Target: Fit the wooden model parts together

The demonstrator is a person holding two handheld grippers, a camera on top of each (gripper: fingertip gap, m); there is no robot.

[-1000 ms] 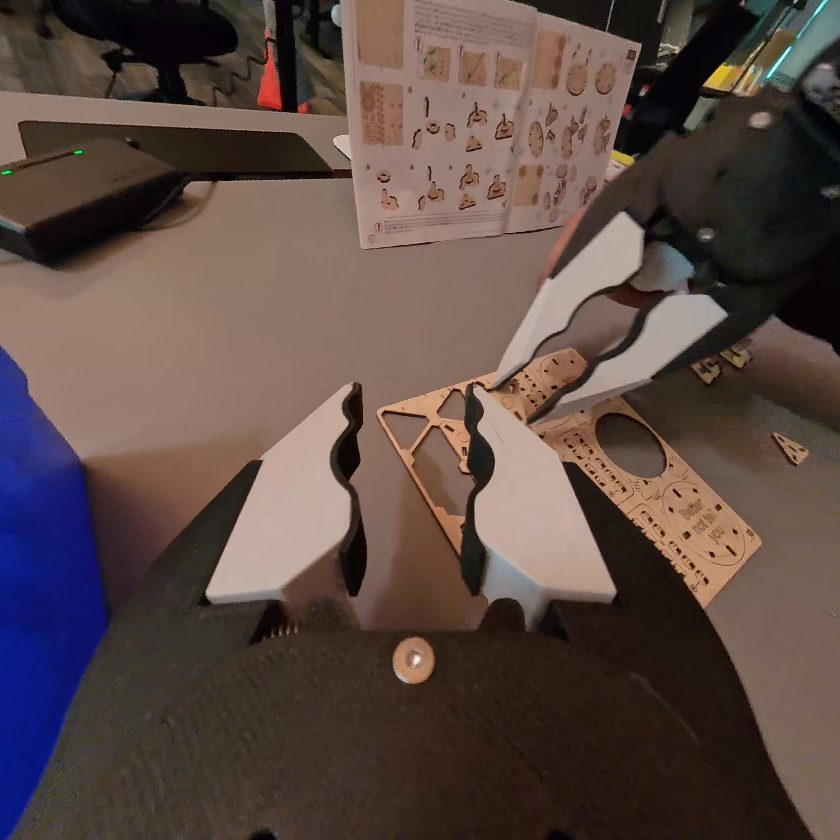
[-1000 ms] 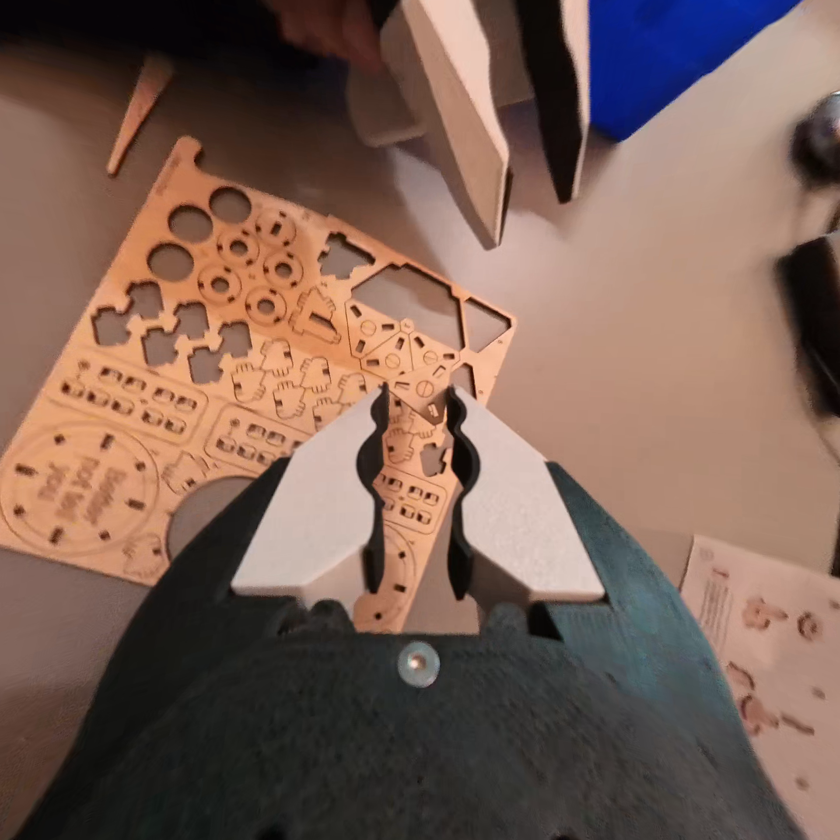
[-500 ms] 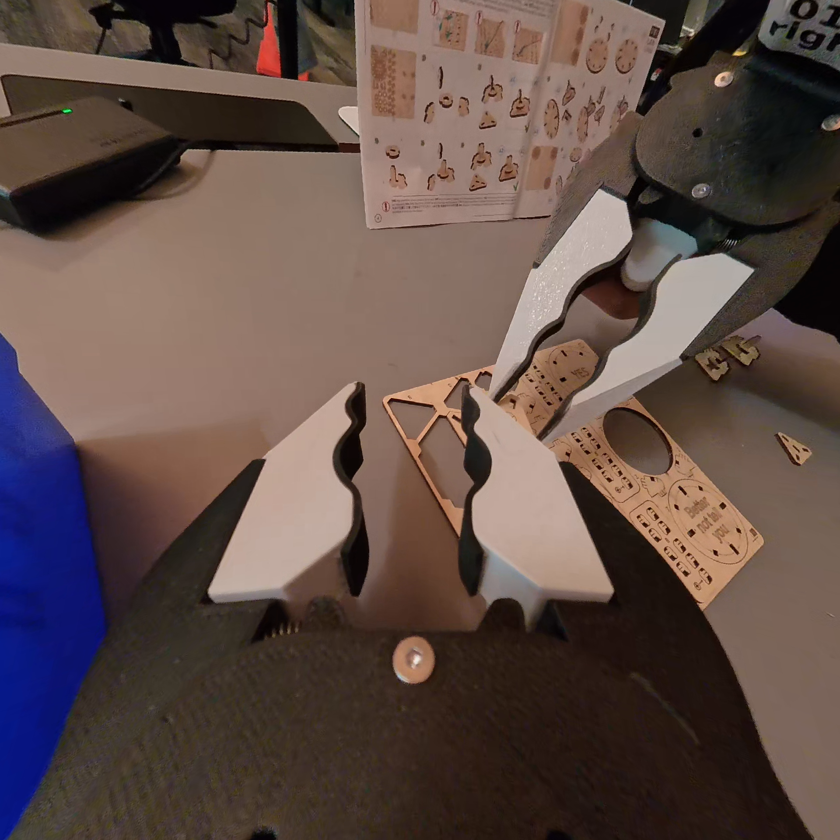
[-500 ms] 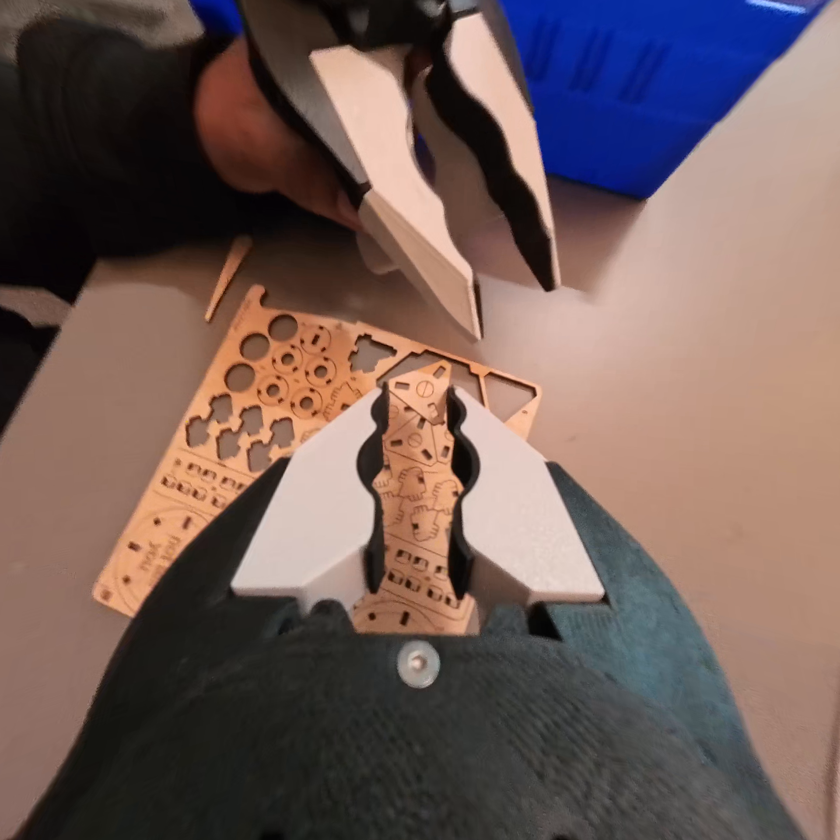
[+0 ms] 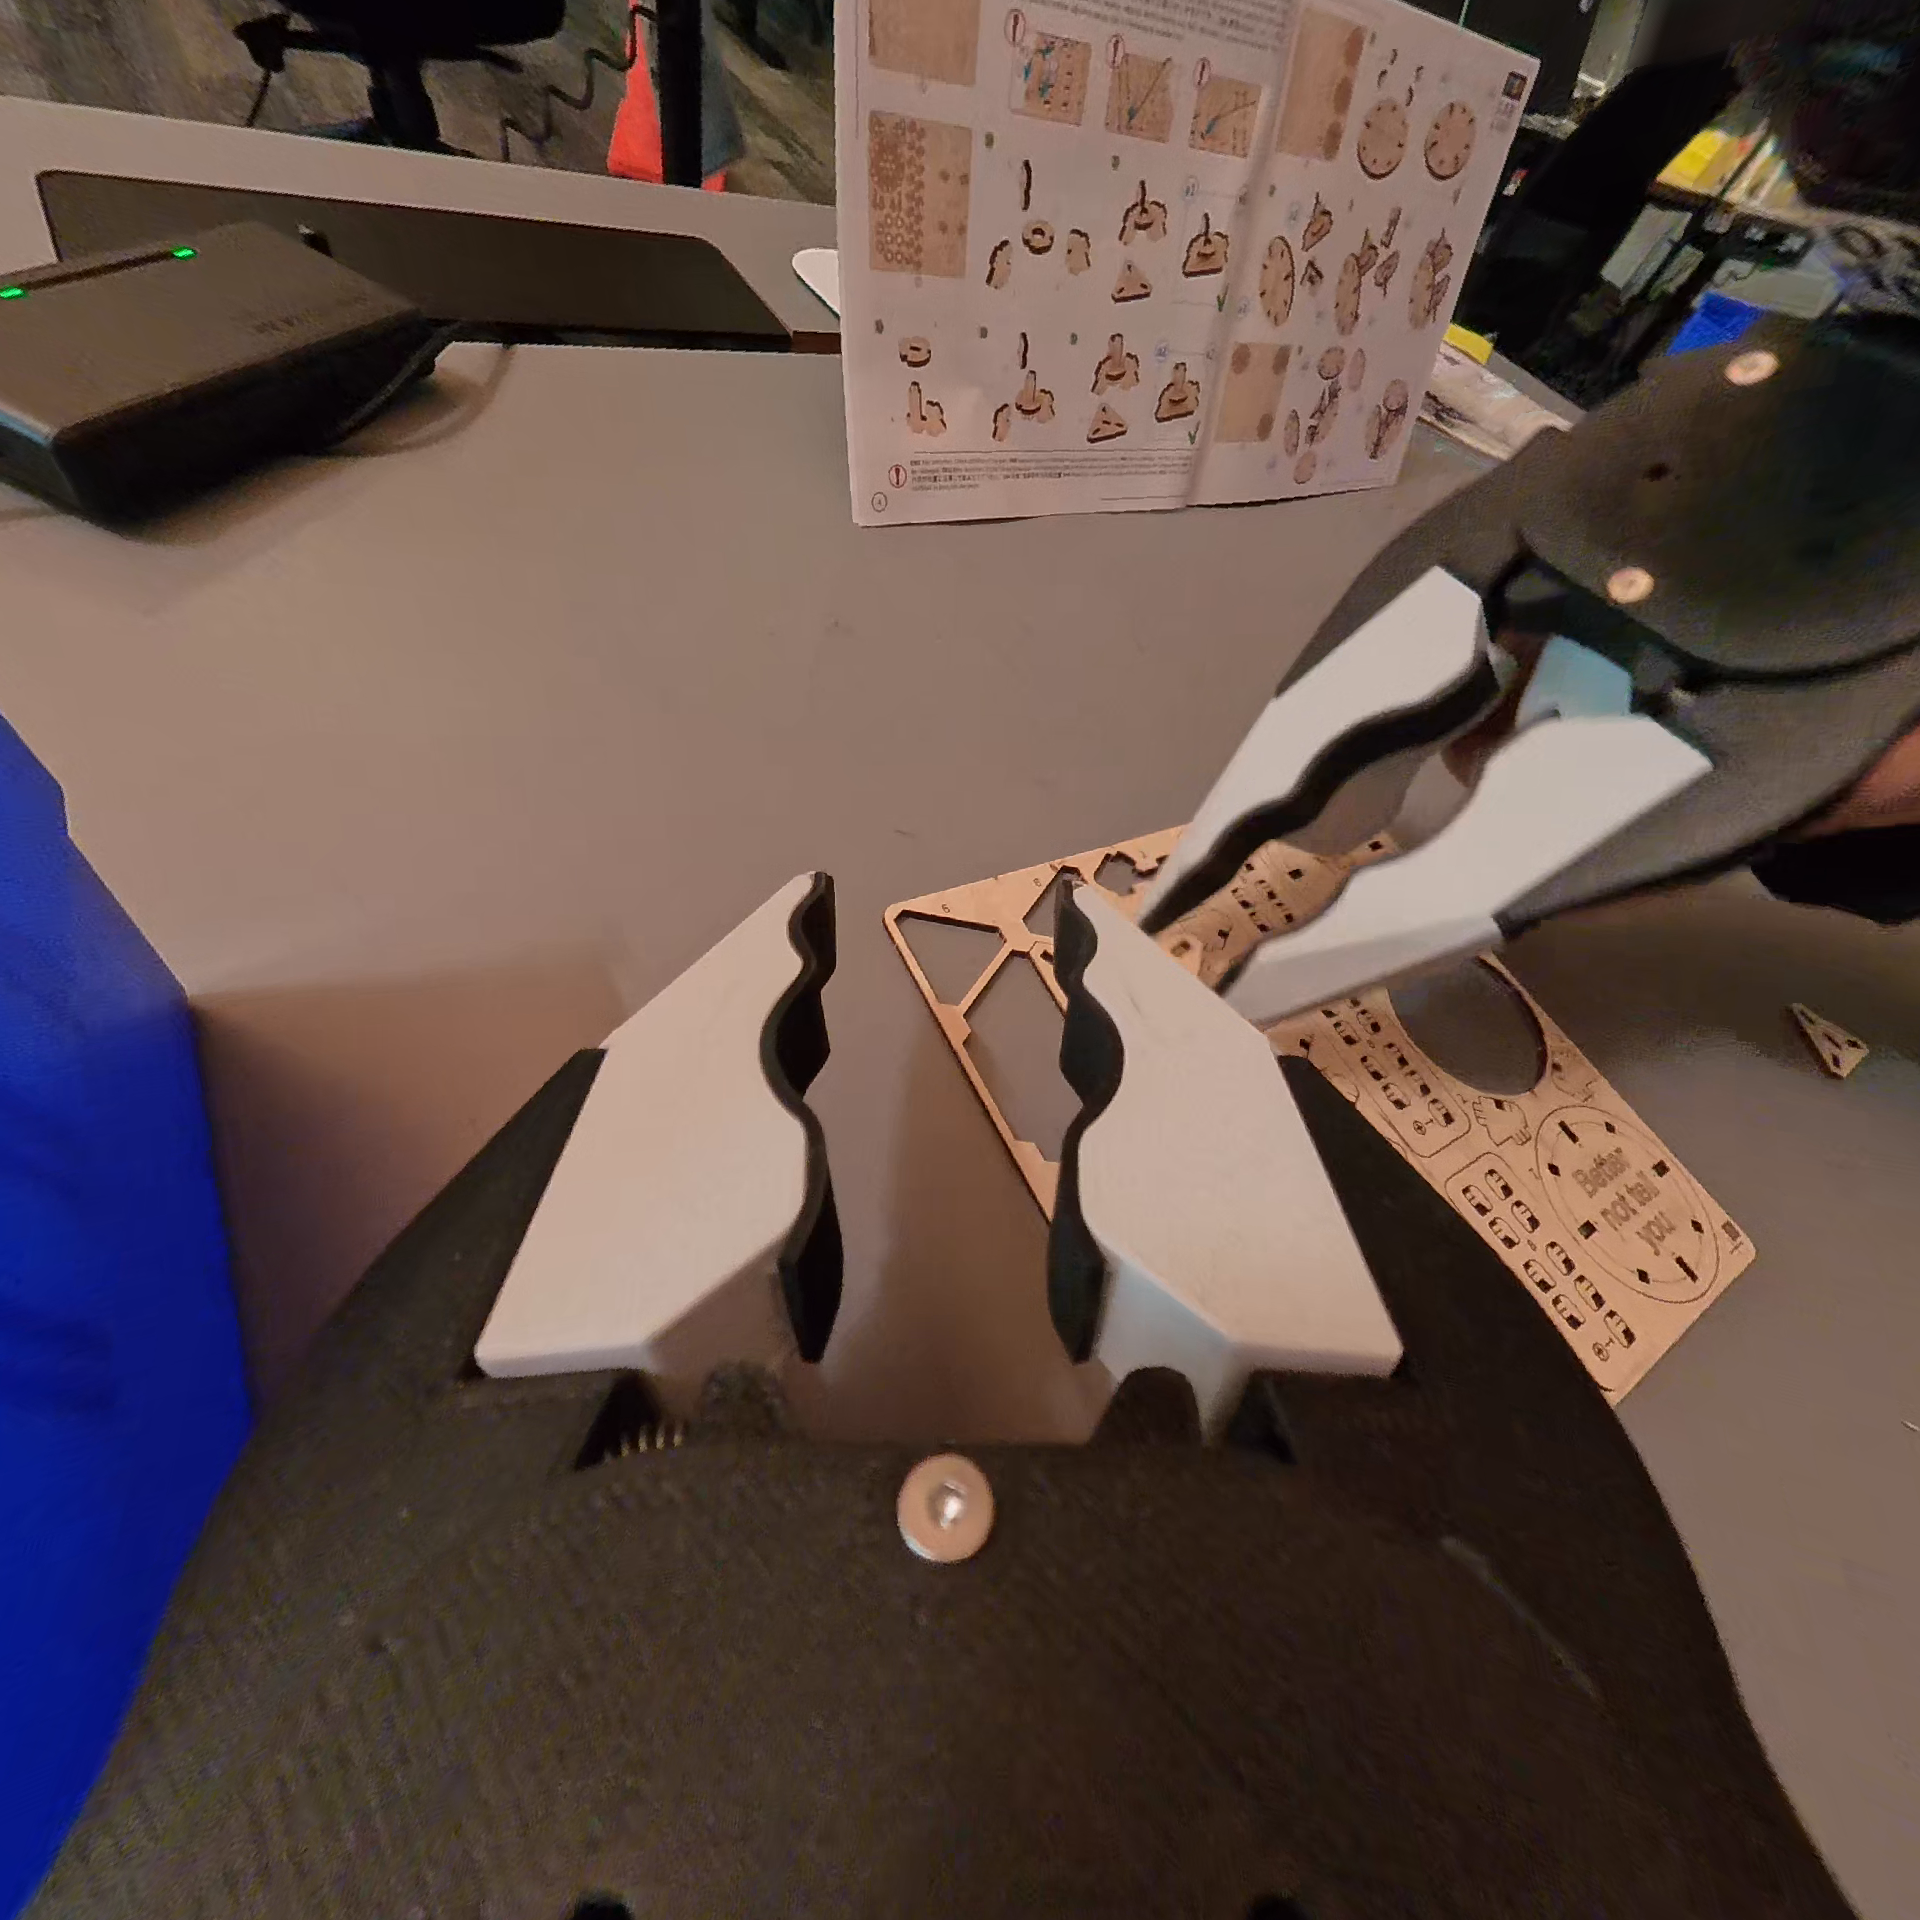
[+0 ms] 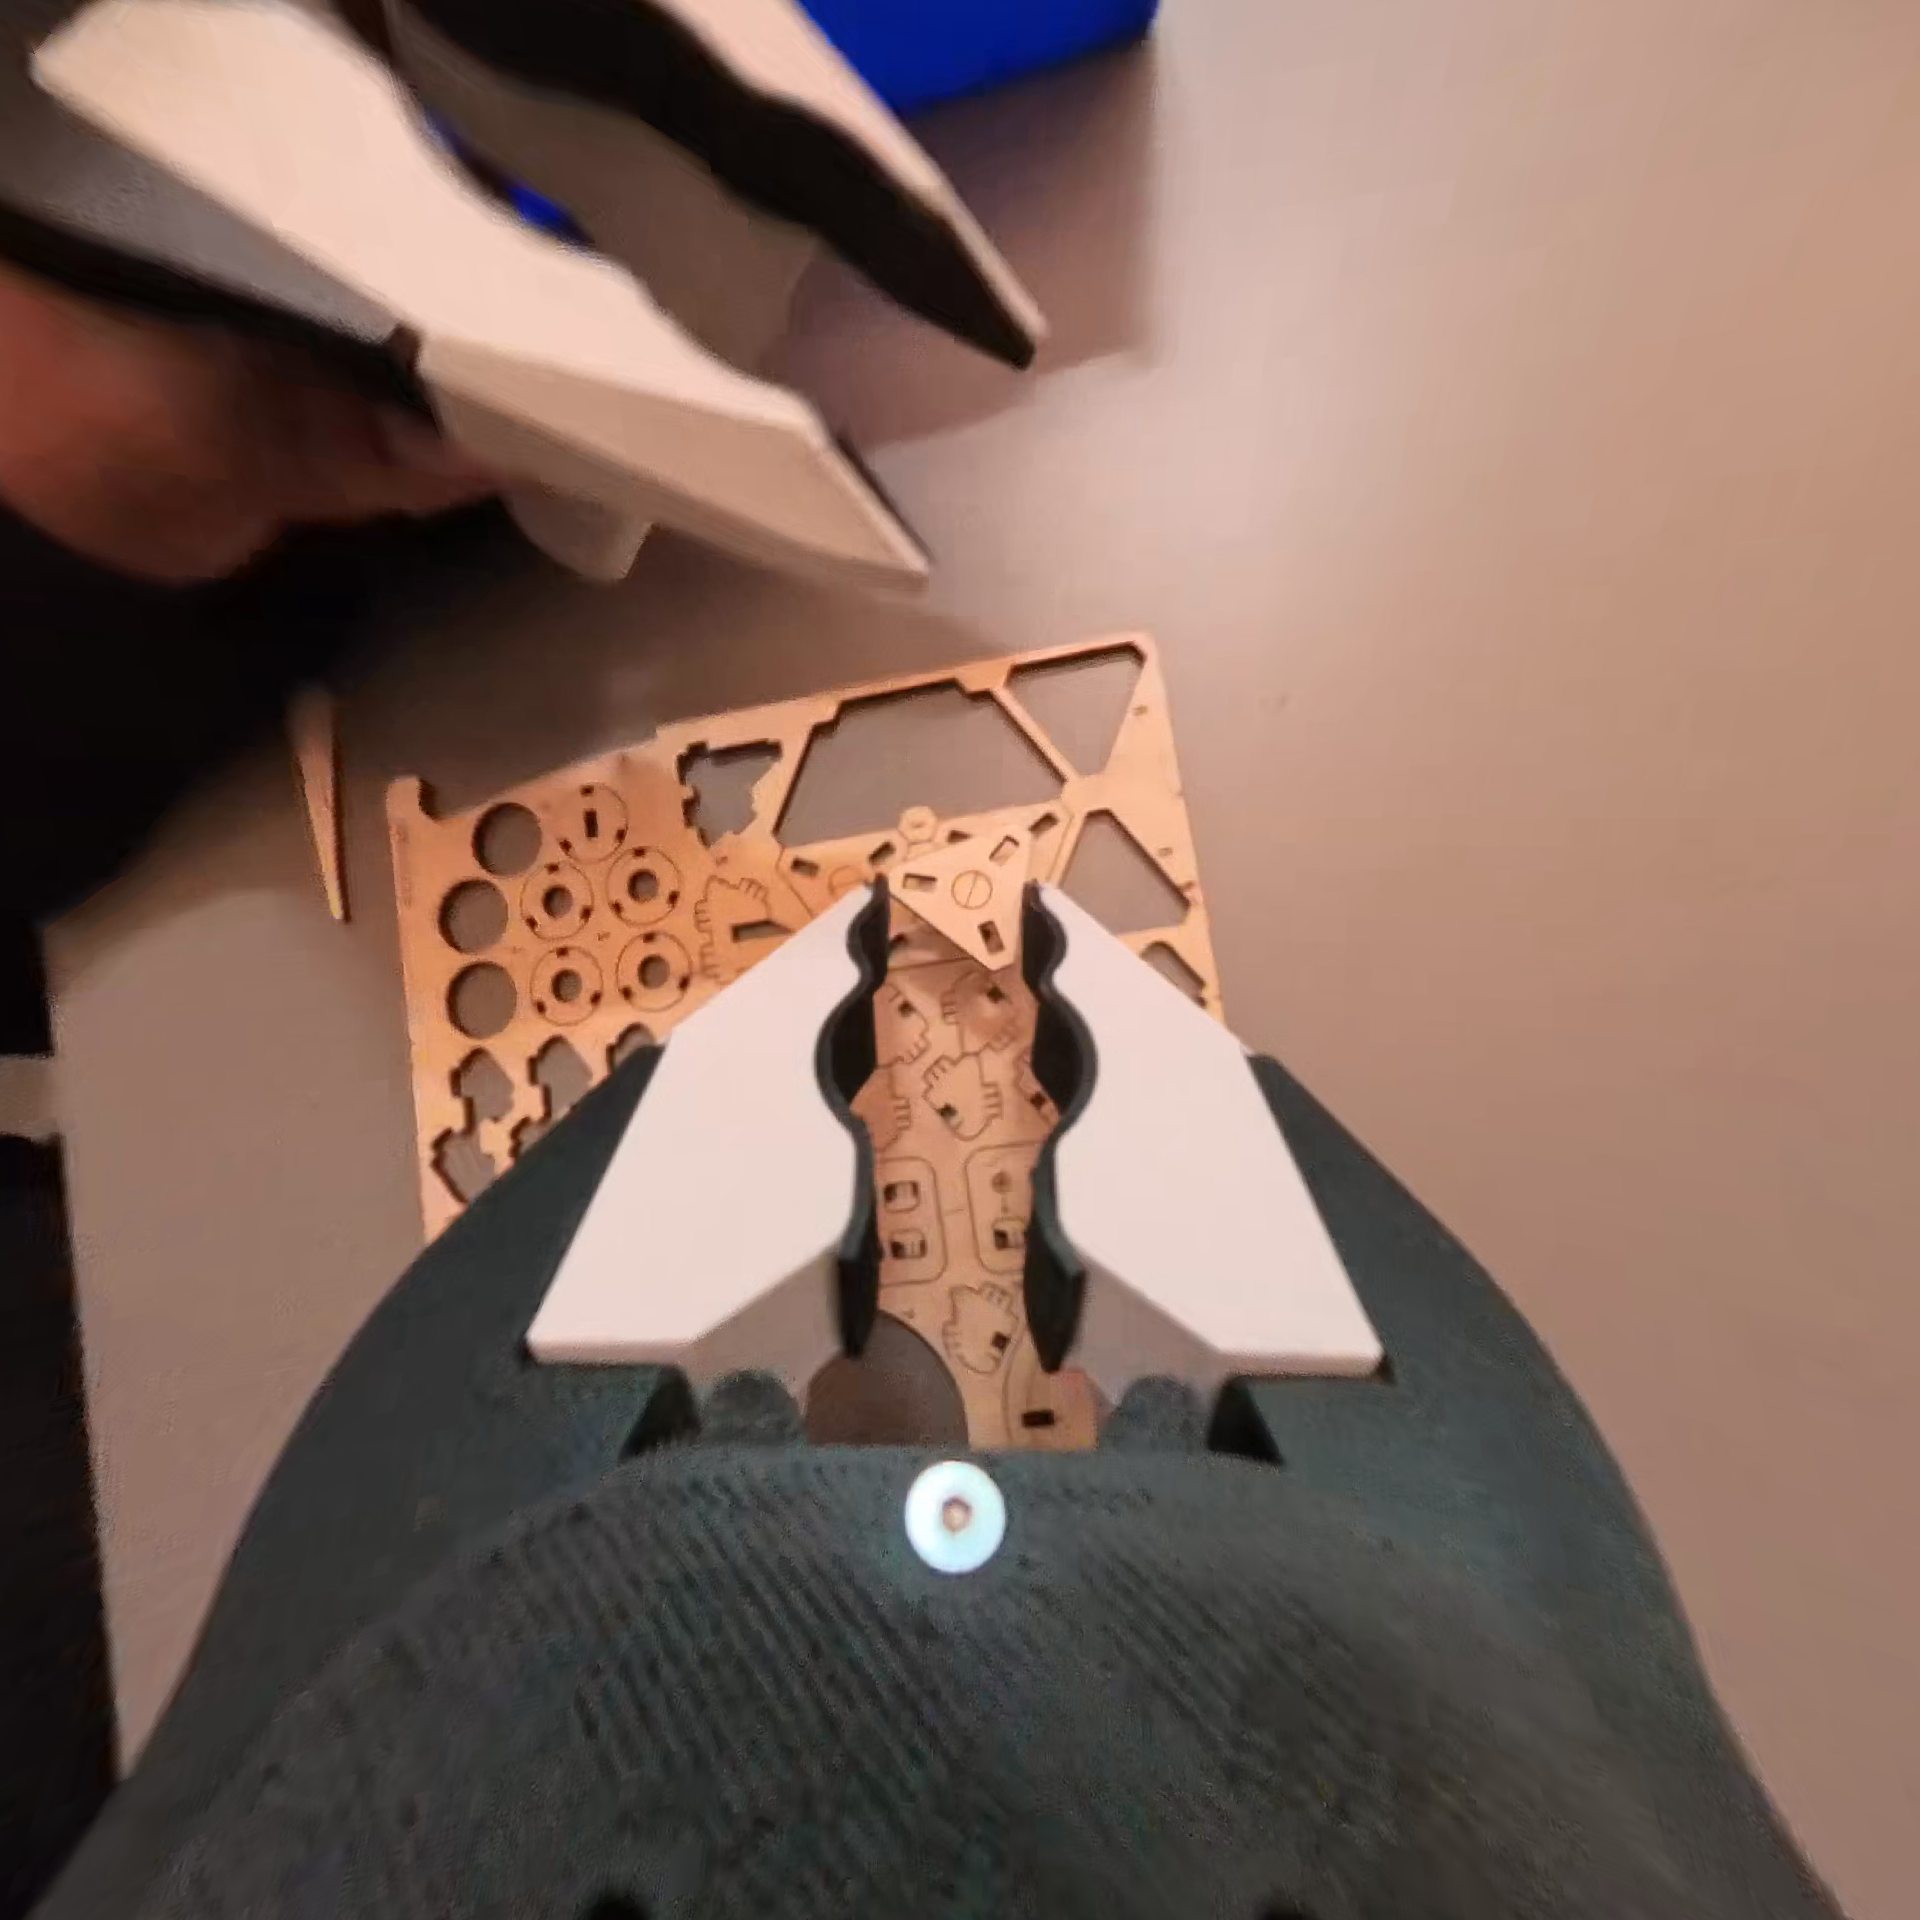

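Observation:
A thin laser-cut wooden sheet [image 5: 1558, 1195] with many cut-out shapes lies flat on the grey table [image 5: 623, 675]. It also shows in the right wrist view [image 6: 623, 935]. My right gripper [image 6: 956, 894] is shut on a small triangular wooden piece [image 6: 961, 899], held by its edges at the fingertips just above the sheet. In the left wrist view the right gripper [image 5: 1195, 966] points down at the sheet's near end. My left gripper [image 5: 940, 904] is open and empty, hovering beside the sheet's corner. It shows in the right wrist view [image 6: 971, 462] too.
An open instruction booklet [image 5: 1143, 260] stands at the back. A black box [image 5: 177, 353] sits at the far left. A blue bin [image 5: 83, 1247] is at the left edge. A small loose wooden piece [image 5: 1831, 1042] and a wooden sliver [image 6: 322, 800] lie by the sheet. The grippers' ends are close to 7 centimetres from one another.
My right gripper has swung and risen a little, and the triangular piece now sits clear of the sheet between its tips. My left gripper has hardly moved.

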